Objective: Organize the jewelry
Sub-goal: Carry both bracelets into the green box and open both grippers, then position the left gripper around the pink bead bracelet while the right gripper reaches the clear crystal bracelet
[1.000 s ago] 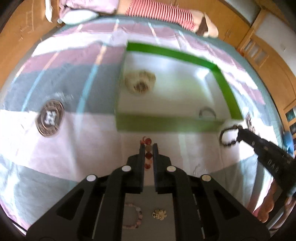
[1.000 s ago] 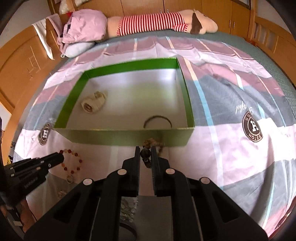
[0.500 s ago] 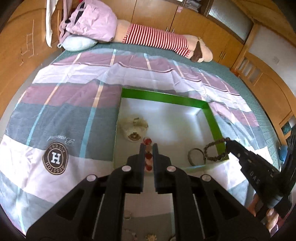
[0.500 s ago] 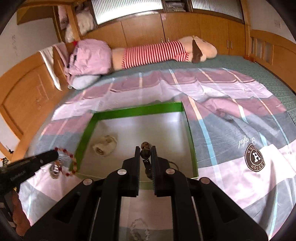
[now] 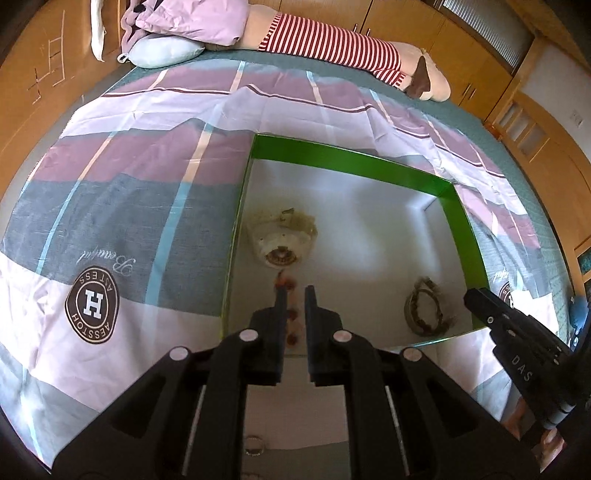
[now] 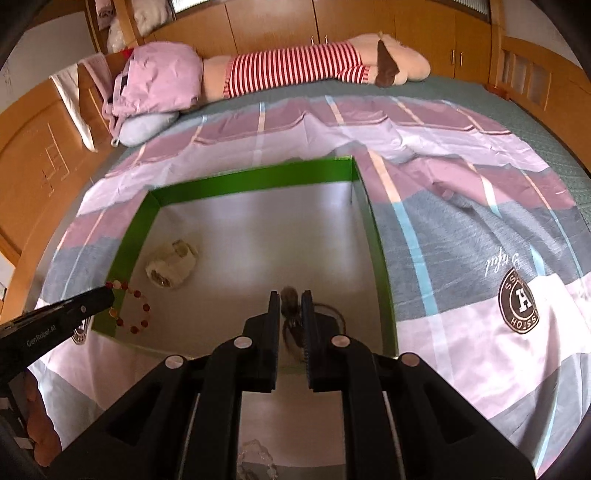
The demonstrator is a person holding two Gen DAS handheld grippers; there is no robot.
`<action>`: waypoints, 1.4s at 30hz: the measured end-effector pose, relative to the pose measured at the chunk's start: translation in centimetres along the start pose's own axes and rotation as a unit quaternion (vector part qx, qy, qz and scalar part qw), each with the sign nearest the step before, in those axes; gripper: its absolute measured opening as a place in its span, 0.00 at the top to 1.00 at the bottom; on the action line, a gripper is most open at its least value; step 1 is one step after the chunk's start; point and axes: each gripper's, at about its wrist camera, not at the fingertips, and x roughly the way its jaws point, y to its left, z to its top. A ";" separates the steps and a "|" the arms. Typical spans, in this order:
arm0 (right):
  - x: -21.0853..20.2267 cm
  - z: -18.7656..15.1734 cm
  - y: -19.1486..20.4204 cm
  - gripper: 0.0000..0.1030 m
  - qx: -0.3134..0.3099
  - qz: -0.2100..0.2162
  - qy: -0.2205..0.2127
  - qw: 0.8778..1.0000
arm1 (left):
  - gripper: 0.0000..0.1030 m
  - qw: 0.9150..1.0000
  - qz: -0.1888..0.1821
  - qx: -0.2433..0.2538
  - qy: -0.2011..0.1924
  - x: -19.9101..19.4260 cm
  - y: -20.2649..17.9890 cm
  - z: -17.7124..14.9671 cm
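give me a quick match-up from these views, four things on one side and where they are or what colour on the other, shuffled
Things:
1. red bead bracelet
2. cream bundle
3. striped plush toy
4. box

Place or colour:
a. lies on the box floor
b. has green walls
c. lies across the head of the bed
d. hangs from the left gripper

Pairs: 1-d, 2-a, 3-c, 4-b

Home bedroom, bed [image 6: 461, 236] with patchwork quilt, striped plush toy [image 6: 314, 66] at headboard, pillow [image 5: 166, 55], wooden wardrobe doors [image 6: 277, 26] behind.
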 end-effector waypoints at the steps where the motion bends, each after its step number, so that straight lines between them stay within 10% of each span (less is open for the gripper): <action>1: -0.2 -0.1 0.0 0.67 0.003 0.002 -0.002 1.000 | 0.86 1.000 0.002 0.000 -0.002 -0.2 0.0 0.0; 10: -3.1 -1.4 1.4 0.57 -0.025 0.040 0.012 0.999 | 0.67 1.000 -0.008 0.024 0.016 -3.7 -0.4 -2.3; 16: -1.6 -8.0 1.8 0.57 -0.062 0.094 0.205 0.972 | 0.64 0.992 0.004 0.050 0.116 -2.9 1.7 -8.4; 26: 0.5 -12.1 4.2 0.57 -0.108 0.077 0.276 0.952 | 0.54 0.984 0.016 0.066 0.165 -1.5 2.1 -12.0; 33: 1.1 -10.8 3.1 0.87 -0.071 0.057 0.228 0.969 | 0.53 0.984 0.016 0.068 0.165 -1.5 2.1 -12.2; 42: -0.3 -7.4 -0.4 0.87 0.022 0.064 0.146 0.987 | 0.52 0.985 0.026 0.040 0.165 -0.6 3.3 -11.5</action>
